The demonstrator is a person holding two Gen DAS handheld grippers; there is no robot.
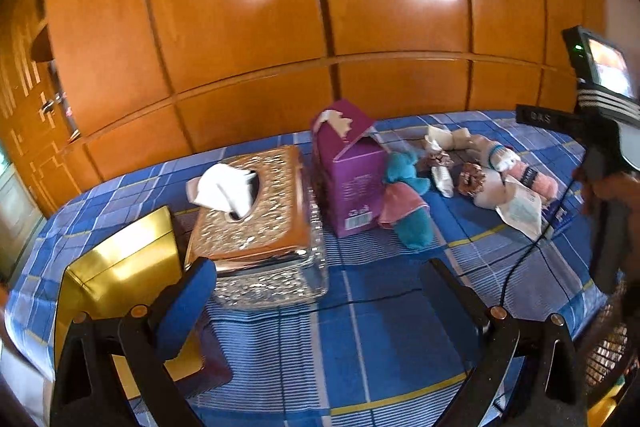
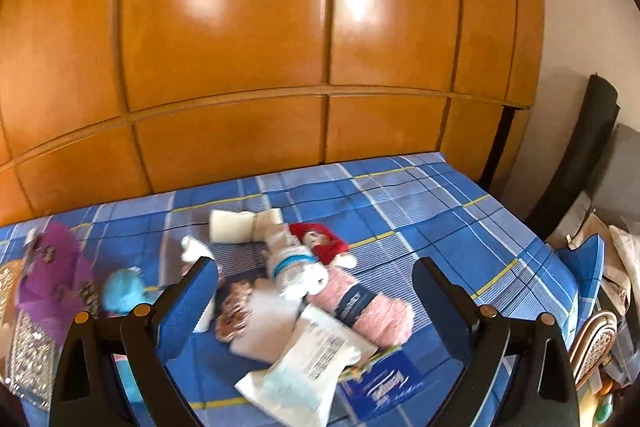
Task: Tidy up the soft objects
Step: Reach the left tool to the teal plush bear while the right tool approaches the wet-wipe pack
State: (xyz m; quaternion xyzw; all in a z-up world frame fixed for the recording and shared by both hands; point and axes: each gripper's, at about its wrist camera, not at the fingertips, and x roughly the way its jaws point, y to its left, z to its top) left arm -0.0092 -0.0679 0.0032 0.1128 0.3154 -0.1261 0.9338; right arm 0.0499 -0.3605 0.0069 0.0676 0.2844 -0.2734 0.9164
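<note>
Right tool point(image 2: 316, 301), open, frames pink yarn point(image 2: 374, 309).

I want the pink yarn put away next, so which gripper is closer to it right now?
Right. The right gripper hangs open just before the pink yarn. The left gripper is open farther off, by the tissue box.

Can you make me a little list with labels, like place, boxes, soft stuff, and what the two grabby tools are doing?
place: bed with a blue checked sheet, wooden wardrobe behind
boxes: ornate tissue box with a tissue sticking out; purple carton standing to its right; gold box at the left
soft stuff: pink yarn ball, teal cloth, white rolled socks, small doll with red hair, plastic packet
left tool: open, holding nothing
right tool: open, above the soft pile
</note>
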